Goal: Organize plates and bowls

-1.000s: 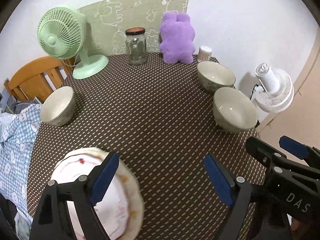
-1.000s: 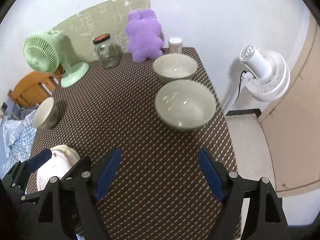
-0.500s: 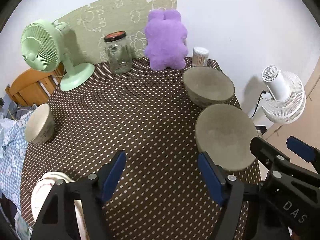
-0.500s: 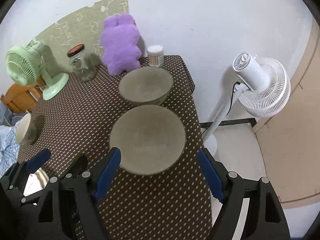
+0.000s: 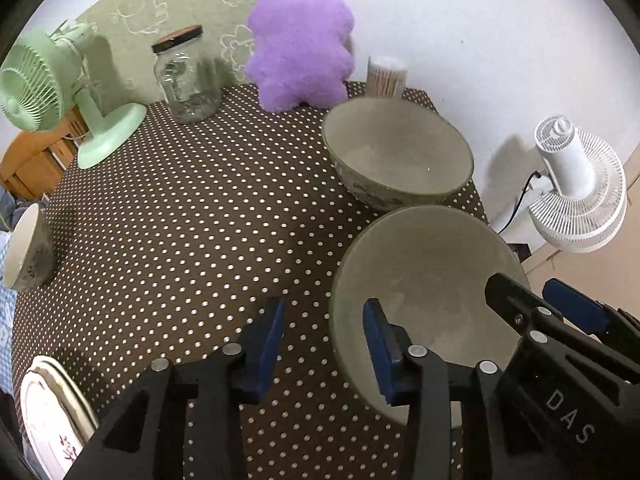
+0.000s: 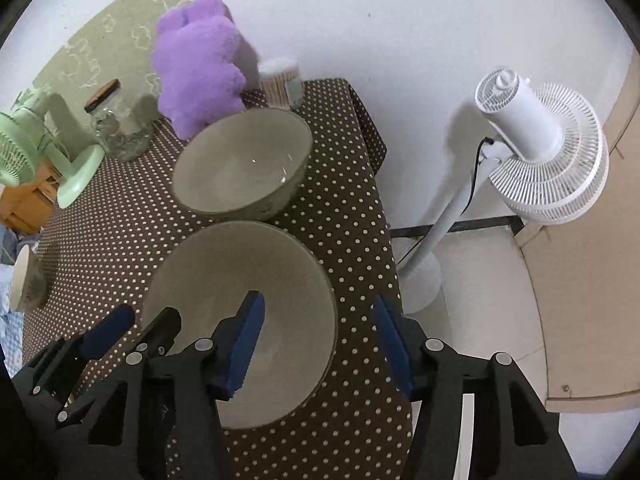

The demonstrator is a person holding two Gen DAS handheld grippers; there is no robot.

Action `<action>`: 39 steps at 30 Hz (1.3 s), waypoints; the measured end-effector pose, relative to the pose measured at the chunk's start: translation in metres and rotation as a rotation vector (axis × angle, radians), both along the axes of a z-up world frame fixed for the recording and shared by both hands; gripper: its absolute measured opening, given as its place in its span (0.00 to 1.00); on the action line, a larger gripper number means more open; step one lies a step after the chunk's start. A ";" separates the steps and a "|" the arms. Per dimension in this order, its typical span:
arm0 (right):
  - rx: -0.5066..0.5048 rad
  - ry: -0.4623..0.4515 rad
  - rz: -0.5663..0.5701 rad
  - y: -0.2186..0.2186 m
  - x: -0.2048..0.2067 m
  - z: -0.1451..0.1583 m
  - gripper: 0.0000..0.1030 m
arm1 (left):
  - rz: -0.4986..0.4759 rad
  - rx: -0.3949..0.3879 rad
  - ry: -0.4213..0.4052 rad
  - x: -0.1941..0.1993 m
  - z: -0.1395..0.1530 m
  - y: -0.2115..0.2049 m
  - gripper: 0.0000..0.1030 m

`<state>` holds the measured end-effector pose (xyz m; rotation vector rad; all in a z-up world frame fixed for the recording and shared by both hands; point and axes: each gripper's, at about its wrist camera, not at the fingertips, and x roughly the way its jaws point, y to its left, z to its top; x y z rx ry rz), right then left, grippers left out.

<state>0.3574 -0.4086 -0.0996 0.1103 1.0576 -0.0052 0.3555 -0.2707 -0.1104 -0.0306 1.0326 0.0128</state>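
Observation:
Two grey-green bowls stand at the table's right side. The near bowl (image 5: 432, 280) (image 6: 248, 280) has both grippers at its rim. My left gripper (image 5: 324, 344) is open, one finger inside the bowl's left rim and one outside. My right gripper (image 6: 318, 336) is open, straddling the bowl's right rim the same way. The far bowl (image 5: 396, 156) (image 6: 240, 168) sits just behind it. A smaller bowl (image 5: 26, 248) (image 6: 26, 280) stands at the left edge. A stack of white plates (image 5: 52, 420) lies at the front left corner.
A dotted brown tablecloth (image 5: 192, 208) covers the table. At the back stand a green fan (image 5: 44, 92), a glass jar (image 5: 186, 76), a purple plush toy (image 5: 300, 40) and a toothpick holder (image 5: 386, 76). A white floor fan (image 6: 536, 148) stands right of the table.
Both grippers have moved forward and right, from over the plates and open table to the near bowl's rim. Their jaws have narrowed a little around the rim on each side.

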 end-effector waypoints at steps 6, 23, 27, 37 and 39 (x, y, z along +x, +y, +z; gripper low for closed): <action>0.017 0.036 0.012 -0.002 0.009 -0.015 0.33 | -0.020 0.009 0.027 0.008 -0.011 -0.008 0.24; -0.009 0.031 0.038 0.014 -0.005 -0.011 0.21 | -0.046 0.013 0.027 -0.010 -0.010 -0.005 0.15; -0.001 0.036 0.037 0.027 -0.019 -0.005 0.21 | -0.043 0.024 0.028 -0.028 -0.003 0.006 0.15; -0.018 0.037 0.047 0.070 -0.070 0.009 0.21 | -0.053 0.020 0.033 -0.075 0.006 0.040 0.15; -0.017 0.045 0.047 0.081 -0.081 0.008 0.21 | -0.056 0.019 0.037 -0.083 0.005 0.046 0.15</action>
